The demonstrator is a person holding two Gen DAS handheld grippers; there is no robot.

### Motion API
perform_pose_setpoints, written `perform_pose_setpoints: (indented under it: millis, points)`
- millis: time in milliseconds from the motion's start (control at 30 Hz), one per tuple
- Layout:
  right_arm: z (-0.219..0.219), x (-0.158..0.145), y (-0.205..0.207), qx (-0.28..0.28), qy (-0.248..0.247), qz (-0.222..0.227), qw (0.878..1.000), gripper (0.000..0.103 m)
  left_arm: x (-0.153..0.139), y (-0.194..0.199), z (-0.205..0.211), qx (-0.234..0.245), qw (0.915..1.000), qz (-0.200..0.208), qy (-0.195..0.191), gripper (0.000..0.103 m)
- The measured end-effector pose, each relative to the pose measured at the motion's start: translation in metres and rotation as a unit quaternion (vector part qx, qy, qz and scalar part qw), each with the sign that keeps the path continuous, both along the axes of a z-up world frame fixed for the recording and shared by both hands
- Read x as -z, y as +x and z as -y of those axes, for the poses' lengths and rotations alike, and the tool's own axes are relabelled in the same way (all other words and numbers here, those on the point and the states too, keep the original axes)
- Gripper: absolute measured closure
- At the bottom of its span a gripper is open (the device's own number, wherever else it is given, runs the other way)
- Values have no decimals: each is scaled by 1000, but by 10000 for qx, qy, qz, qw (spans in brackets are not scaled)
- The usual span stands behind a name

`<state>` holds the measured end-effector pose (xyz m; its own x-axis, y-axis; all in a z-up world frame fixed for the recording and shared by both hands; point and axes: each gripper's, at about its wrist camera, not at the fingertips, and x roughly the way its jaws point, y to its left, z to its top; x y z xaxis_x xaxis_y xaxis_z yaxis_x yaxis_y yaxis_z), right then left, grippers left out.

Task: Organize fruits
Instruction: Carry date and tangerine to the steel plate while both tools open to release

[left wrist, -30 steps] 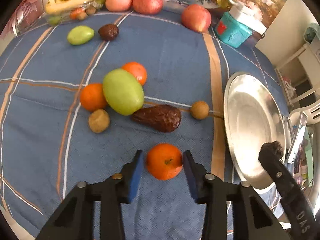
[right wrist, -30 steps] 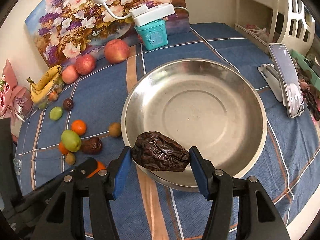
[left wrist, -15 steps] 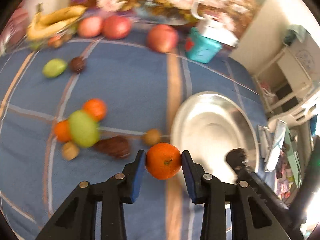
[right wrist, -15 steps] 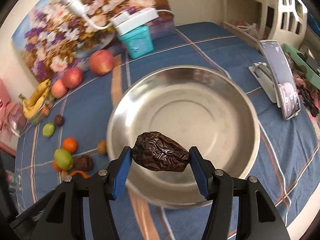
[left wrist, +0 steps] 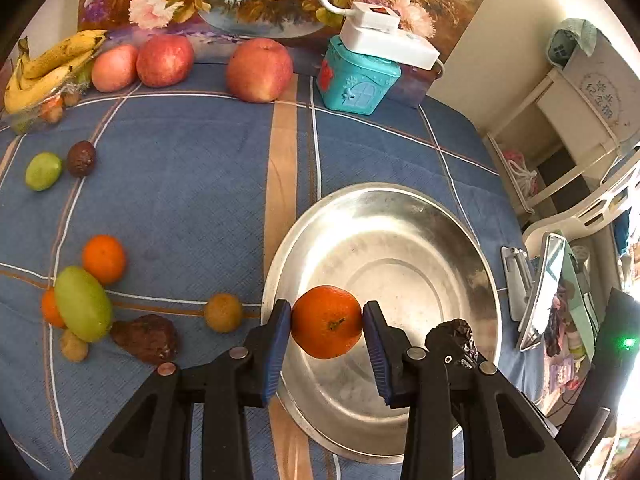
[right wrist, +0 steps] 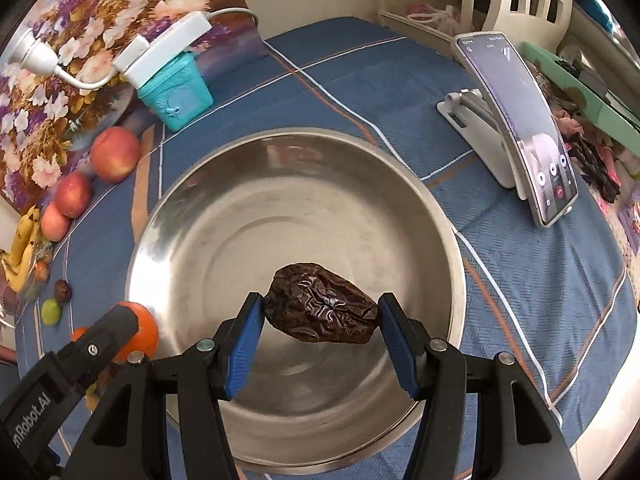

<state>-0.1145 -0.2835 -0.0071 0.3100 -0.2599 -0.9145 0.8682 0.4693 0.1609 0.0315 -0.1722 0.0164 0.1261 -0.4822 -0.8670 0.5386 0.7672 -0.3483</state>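
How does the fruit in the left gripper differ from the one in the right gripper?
The left gripper holds an orange: round, smooth and bright. The right gripper holds a dried date: oblong, wrinkled and dark brown. The orange hangs over the near left rim of the steel bowl; the date hangs further in, over the bowl's floor. Both are pinched between blue pads, off the cloth, with the bowl still empty.

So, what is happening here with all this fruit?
A person is sorting fruit with two handheld tools. The left tool grips an orange, the right tool grips a wrinkled date, and both hang over the steel bowl, which holds nothing yet. More fruit lies on the blue cloth.
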Motion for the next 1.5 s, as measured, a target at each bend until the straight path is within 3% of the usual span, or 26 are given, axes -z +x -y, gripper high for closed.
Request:
perform_pose_setpoints:
  millis: [333, 367, 433, 500, 600, 767, 800, 833, 1167, 1333, 1500]
  points:
    - [-4, -5, 2, -54, -129, -51, 9999, 42, -5, 5, -12, -97, 10000, -11, -8, 59]
    - [-4, -5, 2, -58, -136, -52, 9999, 42, -5, 7, -16, -168, 9998, -14, 44, 57]
    - [-5, -6, 2, -70, -154, -59, 9998, 42, -5, 13, -28, -362, 9991, 72, 193, 36]
    - [-7, -7, 3, -93, -184, -77, 9998, 40, -5, 18, -38, -518, 9980, 139, 321, 32]
    - [-9, -7, 4, -138, -178, -66, 9997, 23, -4, 28, -60, -843, 9946, 176, 571, 20]
    - [-15, -5, 9, -274, -166, -70, 9995, 20, -1, 41, -87, -1183, 9870, 365, 1029, 6]
    - [-17, -5, 10, -306, -185, -77, 9993, 14, -2, 42, -91, -1245, 9854, 423, 1080, 4]
    - [-18, -5, 11, -329, -213, -72, 9992, 8, -3, 45, -101, -1352, 9829, 520, 1141, 3]
    - [-40, -13, 25, -753, -540, 176, 9955, 8, -16, 64, -169, -2176, 9625, 1047, 1233, 0]
    - [-54, -15, 38, -1070, -553, 257, 9924, 8, -25, 68, -193, -2351, 9578, 1230, 1107, 0]
    - [-75, -19, 56, -1489, -578, 294, 9867, 8, -25, 78, -209, -2504, 9570, 1104, 959, 0]
